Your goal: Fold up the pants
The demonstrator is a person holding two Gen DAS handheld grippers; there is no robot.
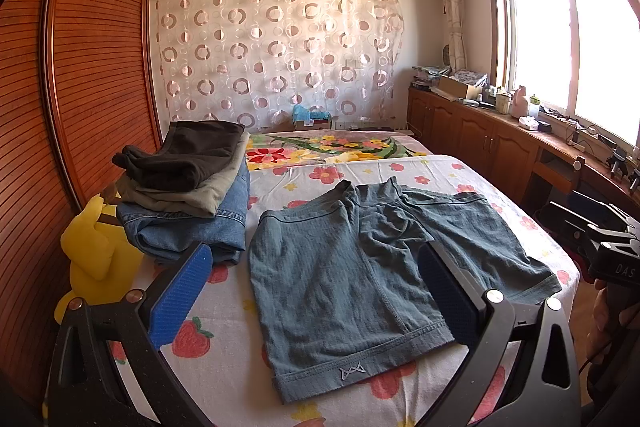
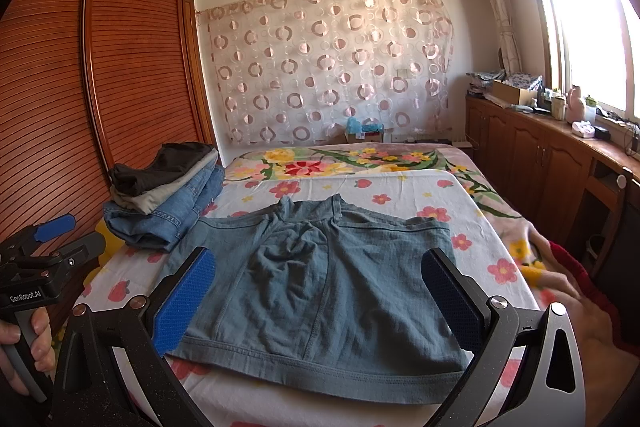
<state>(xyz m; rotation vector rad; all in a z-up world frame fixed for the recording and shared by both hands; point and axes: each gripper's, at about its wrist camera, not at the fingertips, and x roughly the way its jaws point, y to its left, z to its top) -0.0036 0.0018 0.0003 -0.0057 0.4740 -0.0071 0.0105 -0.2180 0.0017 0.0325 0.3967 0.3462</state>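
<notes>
Grey-blue shorts [image 1: 344,279] lie spread flat on the flowered bed sheet [image 1: 232,359], legs toward me; they also show in the right wrist view [image 2: 320,299]. My left gripper [image 1: 316,271] is open and empty, hovering above the near left leg hem. My right gripper [image 2: 320,279] is open and empty, hovering above the right leg. The left gripper also shows at the left edge of the right wrist view [image 2: 60,239]; the right gripper body appears at the right edge of the left wrist view [image 1: 600,239].
A stack of folded pants [image 1: 188,187] sits on the bed's left side, beside a yellow plush toy [image 1: 96,263]. A slatted wooden wardrobe [image 1: 80,75] runs along the left. Low cabinets [image 1: 480,131] with clutter stand under the window at right.
</notes>
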